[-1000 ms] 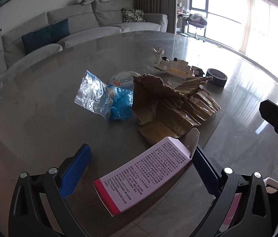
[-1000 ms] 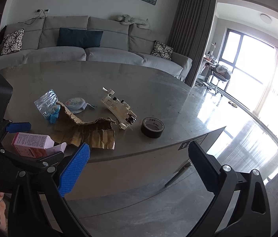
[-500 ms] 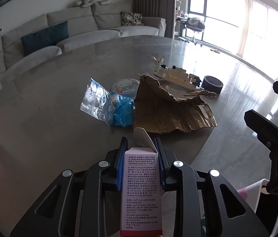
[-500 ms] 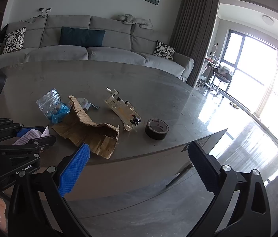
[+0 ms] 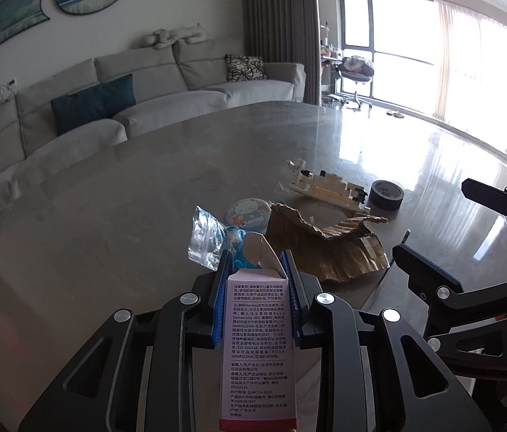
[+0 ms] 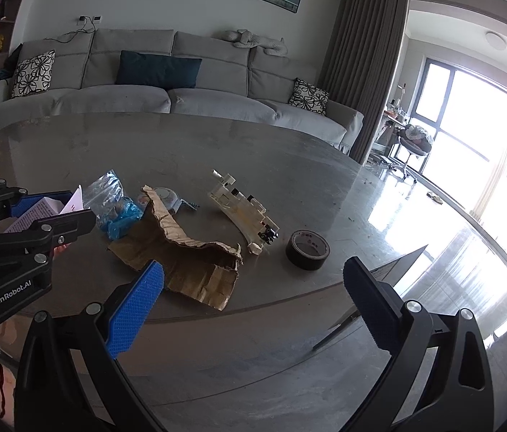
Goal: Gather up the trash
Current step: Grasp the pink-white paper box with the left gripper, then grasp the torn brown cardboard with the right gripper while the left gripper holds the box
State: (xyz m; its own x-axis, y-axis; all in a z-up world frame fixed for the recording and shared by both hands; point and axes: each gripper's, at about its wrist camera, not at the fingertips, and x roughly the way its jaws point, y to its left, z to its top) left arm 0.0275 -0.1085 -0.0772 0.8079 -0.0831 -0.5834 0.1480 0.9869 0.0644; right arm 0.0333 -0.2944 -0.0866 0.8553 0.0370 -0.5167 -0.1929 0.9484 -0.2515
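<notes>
Carton (image 5: 258, 345) clamped between the left gripper (image 5: 258, 309) blue fingers (image 5: 220, 309), top flap open, long axis running back toward the camera, lifted off the tabletop (image 5: 109, 223) near its front edge. Right gripper (image 6: 250, 309) spread wide, nothing between the fingers, hanging off the near tabletop edge over the floor, just right of the left gripper. Remaining trash clustered mid-tabletop: torn cardboard (image 6: 185, 255) closest to the front edge, one side curled up; clear plastic bag (image 6: 104, 192) with blue wrapper (image 6: 124, 219) touching the cardboard's left side; round cartoon-print lid (image 5: 248, 212) just behind, partly hidden by the cardboard. White block model (image 6: 242, 216) and black tape roll (image 6: 307, 250) sit to the right of the cardboard, tape near the tabletop's right corner. Far half of the tabletop toward the sofa (image 6: 145, 90) is bare. Glossy floor to the right is open out to the window.
</notes>
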